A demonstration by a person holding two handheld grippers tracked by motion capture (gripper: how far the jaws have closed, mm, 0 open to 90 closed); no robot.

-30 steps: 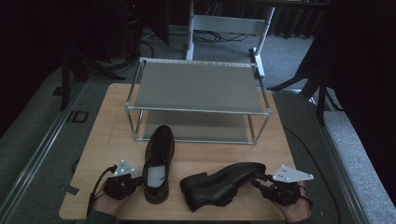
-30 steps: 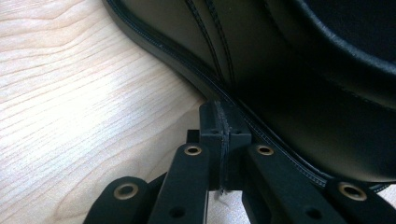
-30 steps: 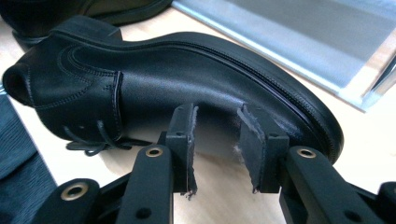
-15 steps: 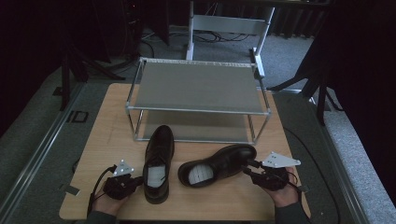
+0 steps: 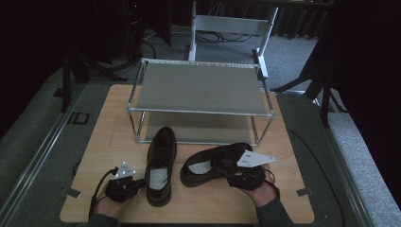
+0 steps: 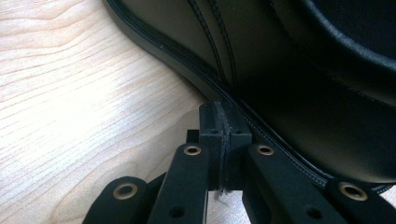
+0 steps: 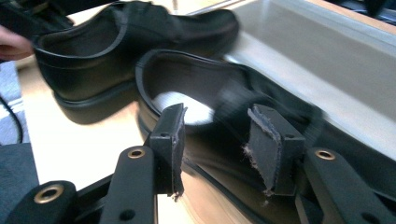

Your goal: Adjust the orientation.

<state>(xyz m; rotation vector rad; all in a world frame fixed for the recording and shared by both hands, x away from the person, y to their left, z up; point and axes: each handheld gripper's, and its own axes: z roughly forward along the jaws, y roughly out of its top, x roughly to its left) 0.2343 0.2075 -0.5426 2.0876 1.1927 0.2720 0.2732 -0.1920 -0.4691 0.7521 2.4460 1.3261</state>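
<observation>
Two black leather shoes stand on the wooden table (image 5: 106, 127). The left shoe (image 5: 161, 161) points its toe at the rack. My left gripper (image 5: 137, 182) rests beside its heel, jaws shut with nothing between them. In the left gripper view the joined tips of the left gripper (image 6: 222, 116) touch the welt of that shoe (image 6: 303, 84). The right shoe (image 5: 208, 164) lies crosswise with its white insole showing. My right gripper (image 5: 238, 169) is over its front part. In the right gripper view my right gripper (image 7: 219, 126) is open, and the shoe's upper (image 7: 210, 88) shows blurred between the pads.
A two-tier metal shoe rack (image 5: 198, 87) stands at the back of the table, its shelves bare; its lower shelf (image 7: 336, 60) runs close by the right shoe. The left shoe (image 7: 116, 42) lies beyond, with a hand (image 7: 14, 46) at its heel. Dark floor surrounds the table.
The right shoe has turned so that its opening and insole face up, and shifted slightly toward the rack. My right gripper moved left over its front part. The left gripper stayed put.
</observation>
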